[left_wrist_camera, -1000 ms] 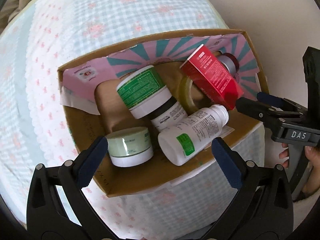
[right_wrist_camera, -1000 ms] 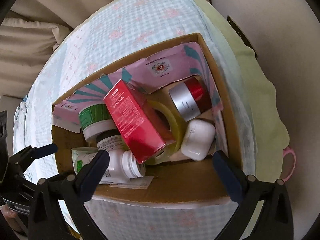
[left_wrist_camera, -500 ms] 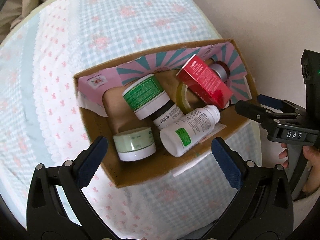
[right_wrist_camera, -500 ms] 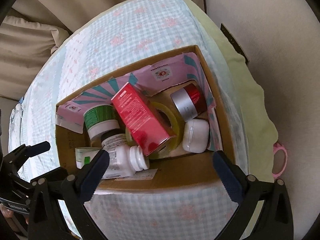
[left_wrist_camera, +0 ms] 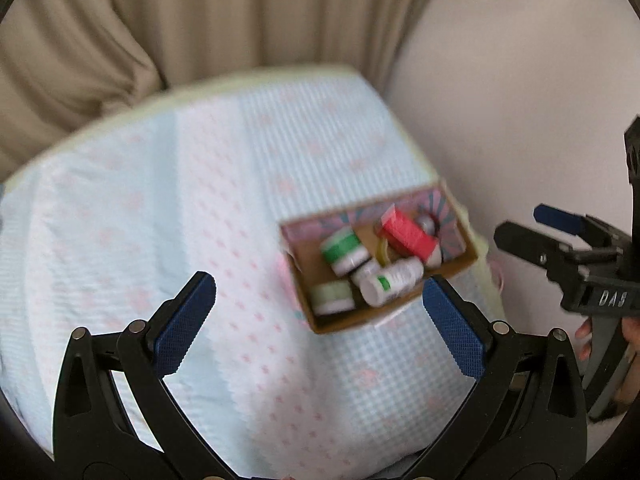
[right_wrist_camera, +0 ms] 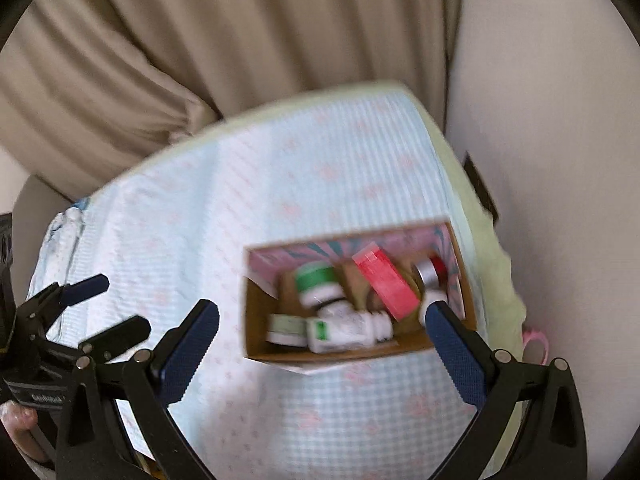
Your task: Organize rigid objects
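Note:
A cardboard box [left_wrist_camera: 344,323] [right_wrist_camera: 280,354] sits at the right edge of the bed. It holds a red carton [left_wrist_camera: 408,232] [right_wrist_camera: 386,280], a white pill bottle [left_wrist_camera: 390,280] [right_wrist_camera: 348,330], a green-lidded jar [left_wrist_camera: 342,246] [right_wrist_camera: 318,280], a pale green jar [left_wrist_camera: 332,296] [right_wrist_camera: 285,328] and a silver-and-red jar [right_wrist_camera: 430,270]. My left gripper [left_wrist_camera: 318,312] is open and empty, well above the bed. My right gripper [right_wrist_camera: 322,338] is open and empty, also high above the box. Both views are blurred.
The bed has a light blue and pink checked cover [left_wrist_camera: 180,208] [right_wrist_camera: 256,184]. Beige curtains [left_wrist_camera: 200,20] [right_wrist_camera: 200,32] hang behind it. A plain wall [left_wrist_camera: 520,100] [right_wrist_camera: 552,120] is on the right. A pink loop [right_wrist_camera: 536,344] hangs by the bed edge.
Both grippers have pulled back and up from the box, which now looks much smaller. Curtains and wall have come into view. Both stay open and empty.

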The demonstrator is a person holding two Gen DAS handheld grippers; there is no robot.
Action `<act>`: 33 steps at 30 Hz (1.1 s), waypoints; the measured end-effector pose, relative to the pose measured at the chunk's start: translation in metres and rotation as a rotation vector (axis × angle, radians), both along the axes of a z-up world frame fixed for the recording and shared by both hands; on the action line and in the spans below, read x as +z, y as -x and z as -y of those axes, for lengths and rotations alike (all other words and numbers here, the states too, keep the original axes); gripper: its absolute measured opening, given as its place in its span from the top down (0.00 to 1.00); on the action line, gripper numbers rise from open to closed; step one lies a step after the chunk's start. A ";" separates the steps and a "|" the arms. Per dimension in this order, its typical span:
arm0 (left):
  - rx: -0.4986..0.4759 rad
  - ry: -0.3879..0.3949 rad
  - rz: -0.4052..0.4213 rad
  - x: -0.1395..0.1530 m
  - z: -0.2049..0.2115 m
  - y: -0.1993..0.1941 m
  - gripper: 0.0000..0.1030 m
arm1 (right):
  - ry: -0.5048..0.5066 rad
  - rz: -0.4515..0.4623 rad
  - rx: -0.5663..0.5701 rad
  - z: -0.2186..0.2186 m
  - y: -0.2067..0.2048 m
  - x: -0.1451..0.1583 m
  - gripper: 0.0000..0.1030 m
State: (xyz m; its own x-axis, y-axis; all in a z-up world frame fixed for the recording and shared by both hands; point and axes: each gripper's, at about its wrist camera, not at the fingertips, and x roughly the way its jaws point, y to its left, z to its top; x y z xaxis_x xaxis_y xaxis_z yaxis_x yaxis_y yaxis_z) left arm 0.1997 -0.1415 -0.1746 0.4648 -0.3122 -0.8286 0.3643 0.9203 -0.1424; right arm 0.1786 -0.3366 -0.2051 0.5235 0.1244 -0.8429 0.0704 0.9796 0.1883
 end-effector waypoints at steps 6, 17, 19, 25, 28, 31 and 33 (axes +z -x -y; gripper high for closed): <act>0.129 0.032 0.295 0.112 -0.074 0.062 0.00 | 0.056 0.258 0.057 -0.067 0.047 0.109 0.00; 0.311 0.039 0.559 0.172 -0.159 0.156 0.00 | 0.142 0.555 0.074 -0.138 0.129 0.195 0.00; 0.321 0.052 0.572 0.174 -0.166 0.164 0.00 | 0.151 0.568 0.076 -0.142 0.137 0.194 0.00; 0.330 0.046 0.606 0.175 -0.172 0.183 0.00 | 0.143 0.572 0.071 -0.147 0.148 0.189 0.00; 0.323 0.044 0.606 0.176 -0.171 0.186 0.00 | 0.152 0.575 0.064 -0.148 0.151 0.190 0.00; 0.321 0.044 0.609 0.175 -0.168 0.187 0.00 | 0.168 0.581 0.060 -0.149 0.154 0.190 0.00; 0.319 0.046 0.611 0.176 -0.168 0.189 0.00 | 0.168 0.584 0.056 -0.148 0.154 0.190 0.00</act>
State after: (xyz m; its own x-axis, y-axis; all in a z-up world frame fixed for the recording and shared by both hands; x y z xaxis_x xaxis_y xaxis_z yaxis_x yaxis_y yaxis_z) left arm 0.0110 0.0269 0.0009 0.9190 -0.1111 -0.3782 0.1040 0.9938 -0.0393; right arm 0.0243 -0.1888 -0.0147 0.9017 0.0553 -0.4288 -0.0503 0.9985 0.0230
